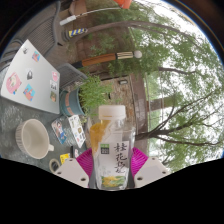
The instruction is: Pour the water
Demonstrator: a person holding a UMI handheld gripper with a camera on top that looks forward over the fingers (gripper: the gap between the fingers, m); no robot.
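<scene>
**Bottle held in my gripper above the table**

My gripper (106,172) was clenched on a plastic bottle (109,145), which stood upright between the two fingers. Both magenta pads (87,163) pressed against its lower sides, one at each flank, with no gap that I could see. The bottle carried a white cap, pale yellowish liquid in its upper part, and a label in green and white with dark printed characters that covered its lower half.

Beside the bottle, toward the left finger, a white cup (35,137) stood on the grey table (12,120), its mouth open upward. Between cup and bottle lay a small printed packet (75,128) and some smaller items too indistinct to name. Farther back on the table a laptop (30,76) with stickers on its lid sat tilted, and near it a bluish-grey container (70,101) with a leafy green plant (95,93) just behind it.

Beyond the bottle and to its right, trees (165,70) filled most of the background, and a reddish-brown bench or railing (100,58) showed among them.
</scene>
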